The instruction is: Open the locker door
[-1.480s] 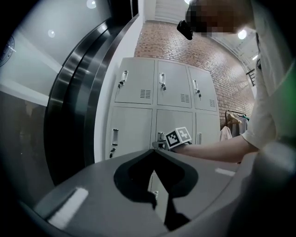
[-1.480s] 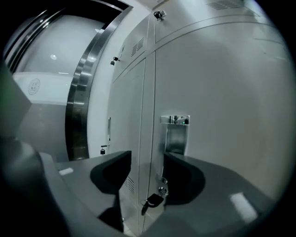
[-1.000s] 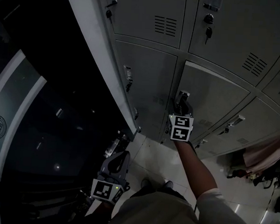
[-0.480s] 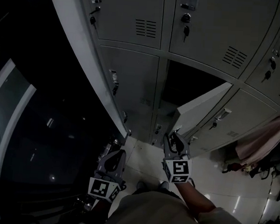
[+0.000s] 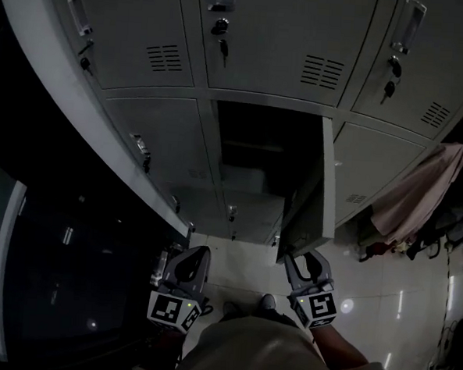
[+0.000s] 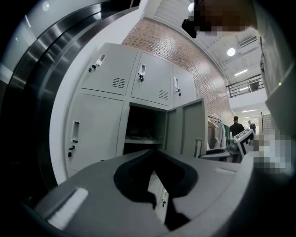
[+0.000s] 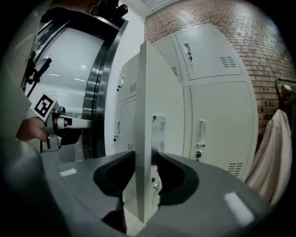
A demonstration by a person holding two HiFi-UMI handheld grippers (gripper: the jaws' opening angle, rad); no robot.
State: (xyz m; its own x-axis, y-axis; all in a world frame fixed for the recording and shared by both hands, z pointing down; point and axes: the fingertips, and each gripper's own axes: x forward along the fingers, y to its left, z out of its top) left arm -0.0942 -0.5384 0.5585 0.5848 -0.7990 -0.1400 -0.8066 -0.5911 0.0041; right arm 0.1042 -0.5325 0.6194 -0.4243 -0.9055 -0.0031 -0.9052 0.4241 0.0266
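The grey locker door stands swung out, edge-on to me, and its dark compartment is exposed. My right gripper is at the door's lower free edge. In the right gripper view the door runs between the jaws of the right gripper, with the metal handle plate on the right side; both pads touch it while the jaws are opening. My left gripper hangs low at the left, away from the lockers. In its own view the left gripper is shut on nothing, facing the open locker.
Closed grey lockers surround the open one. A dark curved glass wall borders the left. Clothes hang at the right above a glossy tiled floor. A person stands far off.
The door has gone from shut to wide open. My right gripper has drawn back and down toward my body with it. The left gripper has barely moved.
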